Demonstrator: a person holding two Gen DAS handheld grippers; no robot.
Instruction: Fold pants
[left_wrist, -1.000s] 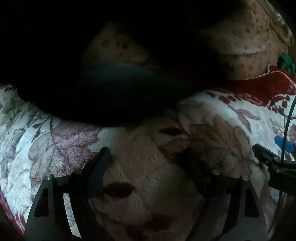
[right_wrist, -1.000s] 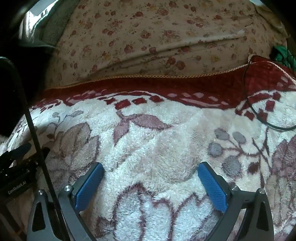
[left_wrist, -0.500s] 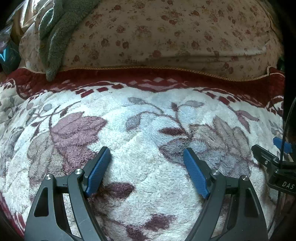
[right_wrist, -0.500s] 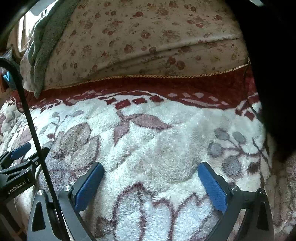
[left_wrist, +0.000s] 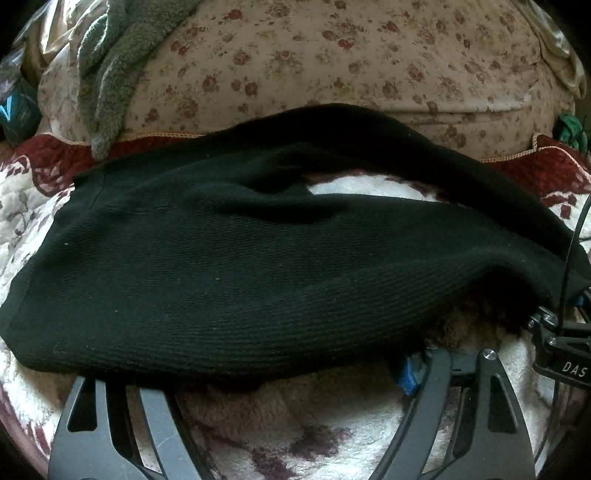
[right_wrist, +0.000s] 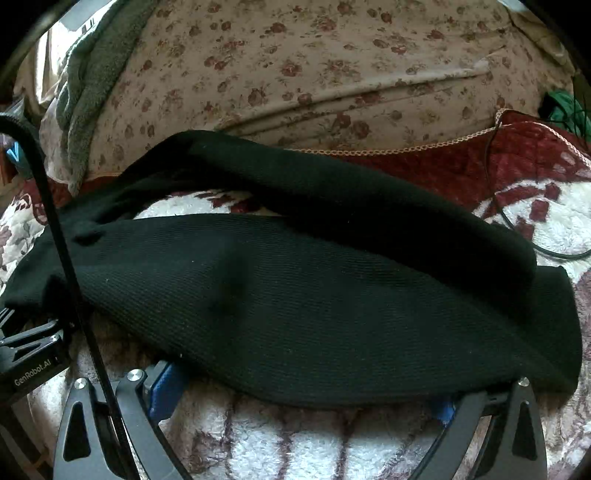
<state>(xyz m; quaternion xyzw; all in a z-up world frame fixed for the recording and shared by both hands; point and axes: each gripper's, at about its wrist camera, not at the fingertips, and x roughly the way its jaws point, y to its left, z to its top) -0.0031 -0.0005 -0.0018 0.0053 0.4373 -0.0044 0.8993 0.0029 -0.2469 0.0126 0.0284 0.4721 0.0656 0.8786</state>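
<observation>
Black ribbed pants lie across the fluffy floral blanket, waistband to the left and both legs running right with a gap between them. In the right wrist view the pants end in leg hems at the right. My left gripper is open, and the near edge of the pants covers its fingertips, leaving only a bit of one blue pad showing. My right gripper is open too, its tips under the near leg with a blue pad peeking out.
A rose-print pillow lies behind the blanket's dark red border. A grey-green towel hangs at the back left. A black cable loops at the right. Each gripper's body shows at the other view's edge.
The pants, earlier only a dark shape sweeping past the cameras, have come down onto the blanket and now cover both grippers' fingertips. Neither gripper has moved or changed its opening.
</observation>
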